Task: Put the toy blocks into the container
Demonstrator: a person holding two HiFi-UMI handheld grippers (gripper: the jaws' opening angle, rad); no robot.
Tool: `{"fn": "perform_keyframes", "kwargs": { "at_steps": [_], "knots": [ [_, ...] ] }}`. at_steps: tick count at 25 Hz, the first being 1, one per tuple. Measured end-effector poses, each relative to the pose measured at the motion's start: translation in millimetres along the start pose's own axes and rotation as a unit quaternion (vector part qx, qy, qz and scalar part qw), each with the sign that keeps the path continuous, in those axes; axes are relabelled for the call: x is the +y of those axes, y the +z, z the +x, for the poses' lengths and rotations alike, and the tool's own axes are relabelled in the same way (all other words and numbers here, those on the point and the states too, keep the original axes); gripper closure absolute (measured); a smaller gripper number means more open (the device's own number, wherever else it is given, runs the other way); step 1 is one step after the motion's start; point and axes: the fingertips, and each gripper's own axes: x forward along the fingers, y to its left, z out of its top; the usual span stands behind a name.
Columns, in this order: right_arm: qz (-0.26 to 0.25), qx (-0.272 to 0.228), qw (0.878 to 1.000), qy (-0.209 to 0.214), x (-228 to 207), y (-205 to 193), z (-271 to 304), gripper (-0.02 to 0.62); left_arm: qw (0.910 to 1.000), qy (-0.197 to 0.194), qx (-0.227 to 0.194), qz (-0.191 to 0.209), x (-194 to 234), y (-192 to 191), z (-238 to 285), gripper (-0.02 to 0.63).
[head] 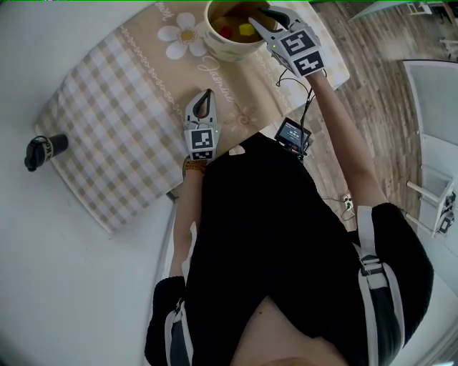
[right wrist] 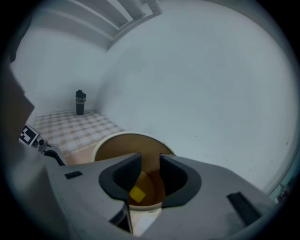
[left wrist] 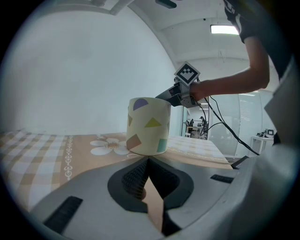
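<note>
A cream container (head: pixel 215 44) with coloured shapes on its side stands on the far part of the cloth. A red block (head: pixel 226 32) and a yellow block (head: pixel 246 29) lie inside it. My right gripper (head: pixel 259 13) hangs over the container's mouth, open, with nothing between its jaws. In the right gripper view the yellow block (right wrist: pixel 137 194) shows on the container's (right wrist: pixel 117 145) bottom, below the gap of the right gripper (right wrist: pixel 150 161). My left gripper (head: pixel 205 100) rests low over the cloth, nearer than the container (left wrist: pixel 149 125), shut and holding nothing (left wrist: pixel 146 161).
A beige checked cloth (head: pixel 129 107) with daisy prints covers the white table (head: pixel 64 271). A dark bottle (head: pixel 44 151) lies at the cloth's left corner. A small screen device (head: pixel 293 134) with cables sits near the table's right edge, and beyond that edge is wooden floor (head: pixel 386 86).
</note>
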Motion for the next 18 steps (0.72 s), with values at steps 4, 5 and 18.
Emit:
{"fn": "perform_keyframes", "kwargs": {
  "at_steps": [4,5,18],
  "knots": [
    [0.004,-0.013,1.0,-0.001,1,7,-7,0.468,1.0,0.0,0.0,0.001,-1,0,0,0.606],
    [0.007,-0.02,1.0,0.001,2,10,-10,0.468,1.0,0.0,-0.001,0.0,-1,0,0,0.606],
    [0.09,-0.111,0.99,0.015,22,-8,-60,0.468,1.0,0.0,0.001,-0.001,1,1,1,0.606]
  ]
}}
